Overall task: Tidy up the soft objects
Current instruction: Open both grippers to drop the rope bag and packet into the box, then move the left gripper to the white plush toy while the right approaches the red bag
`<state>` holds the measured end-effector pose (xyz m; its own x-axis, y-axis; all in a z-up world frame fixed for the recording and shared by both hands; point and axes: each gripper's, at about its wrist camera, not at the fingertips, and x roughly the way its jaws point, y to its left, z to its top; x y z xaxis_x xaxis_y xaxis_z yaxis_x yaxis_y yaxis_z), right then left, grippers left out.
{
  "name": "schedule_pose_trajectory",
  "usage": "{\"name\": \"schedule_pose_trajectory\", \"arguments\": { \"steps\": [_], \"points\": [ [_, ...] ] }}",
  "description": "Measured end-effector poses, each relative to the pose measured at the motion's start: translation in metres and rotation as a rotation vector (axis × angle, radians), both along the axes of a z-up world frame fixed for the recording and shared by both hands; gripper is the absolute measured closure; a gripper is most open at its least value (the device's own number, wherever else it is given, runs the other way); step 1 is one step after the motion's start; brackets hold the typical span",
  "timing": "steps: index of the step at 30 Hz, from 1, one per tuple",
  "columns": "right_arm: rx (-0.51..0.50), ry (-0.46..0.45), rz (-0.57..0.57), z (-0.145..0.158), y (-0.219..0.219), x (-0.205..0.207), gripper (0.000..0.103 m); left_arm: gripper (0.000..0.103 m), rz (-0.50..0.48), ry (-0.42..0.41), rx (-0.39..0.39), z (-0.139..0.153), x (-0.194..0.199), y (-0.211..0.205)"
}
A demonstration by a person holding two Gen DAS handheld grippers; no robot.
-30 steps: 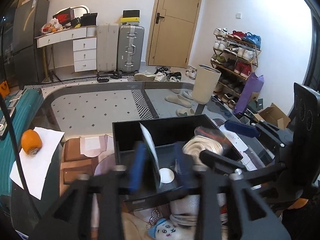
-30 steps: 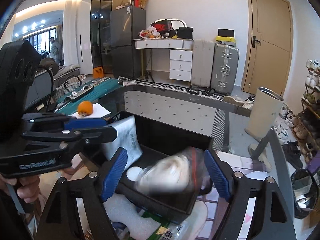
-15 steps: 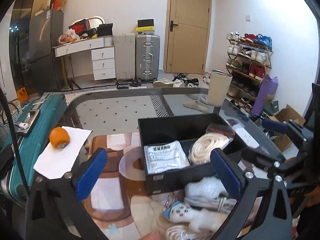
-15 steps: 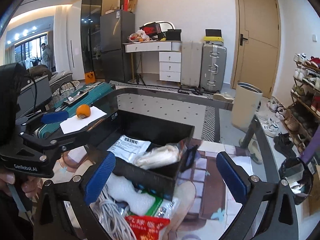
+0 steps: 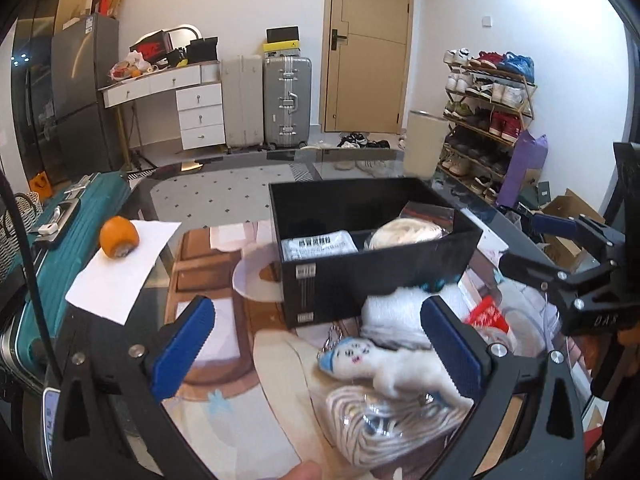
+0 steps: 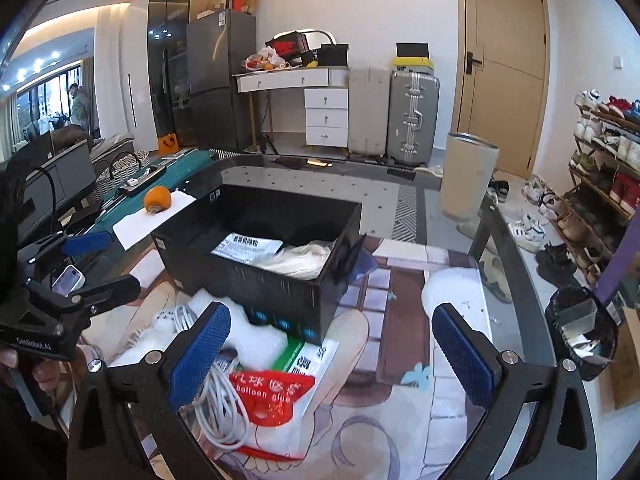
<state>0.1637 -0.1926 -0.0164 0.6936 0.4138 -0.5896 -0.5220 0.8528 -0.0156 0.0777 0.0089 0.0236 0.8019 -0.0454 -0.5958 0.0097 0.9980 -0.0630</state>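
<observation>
A black box point(image 5: 380, 272) point(image 6: 280, 296) stands on the glass table and holds a white packet point(image 5: 318, 246) point(image 6: 248, 246) and a bagged cream rope coil point(image 5: 404, 234) point(image 6: 300, 262). In front of it lie a small white doll with a blue cap point(image 5: 372, 360), a bagged rope bundle point(image 5: 384, 428), a white foam piece point(image 5: 396, 316), a white cable point(image 6: 220, 392) and a red-and-white balloon bag point(image 6: 276, 392). My left gripper point(image 5: 320, 352) is open above the doll, touching nothing. My right gripper point(image 6: 332, 352) is open over the balloon bag, also empty.
An orange point(image 5: 119, 237) point(image 6: 157, 199) rests on a white paper sheet point(image 5: 120, 272) at the table's left. A teal suitcase point(image 5: 48, 240) lies beyond the left edge. Off the right edge stand a bin point(image 6: 468, 176), a black-bagged bin point(image 6: 580, 332) and a shoe rack point(image 5: 484, 120).
Both grippers opened wide, leaving the white packet and the rope coil lying in the black box, and drew back toward the near pile of items.
</observation>
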Motion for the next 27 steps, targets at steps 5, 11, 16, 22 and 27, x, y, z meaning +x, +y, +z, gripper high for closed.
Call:
{"name": "schedule_pose_trajectory", "arguments": {
  "steps": [5,11,16,22,27],
  "points": [
    [-0.012,0.034,0.015,-0.008,0.003,-0.004,0.001,0.000,-0.004,0.015,0.001,-0.002,-0.005,0.000],
    [-0.064,0.046,0.056,-0.016,0.008,-0.008,0.001,0.000,0.001,0.050,0.015,-0.006,-0.007,-0.004],
    [-0.087,0.074,0.069,-0.021,0.007,-0.008,0.001,0.000,0.000,0.061,0.020,-0.006,-0.008,-0.004],
    [-0.105,0.094,0.062,-0.025,0.002,-0.004,0.001,0.000,-0.024,0.082,0.024,-0.009,-0.008,-0.009],
    [-0.101,0.102,0.058,-0.027,0.000,-0.002,0.001,0.000,-0.045,0.098,0.048,-0.011,-0.008,-0.016]
  ]
}}
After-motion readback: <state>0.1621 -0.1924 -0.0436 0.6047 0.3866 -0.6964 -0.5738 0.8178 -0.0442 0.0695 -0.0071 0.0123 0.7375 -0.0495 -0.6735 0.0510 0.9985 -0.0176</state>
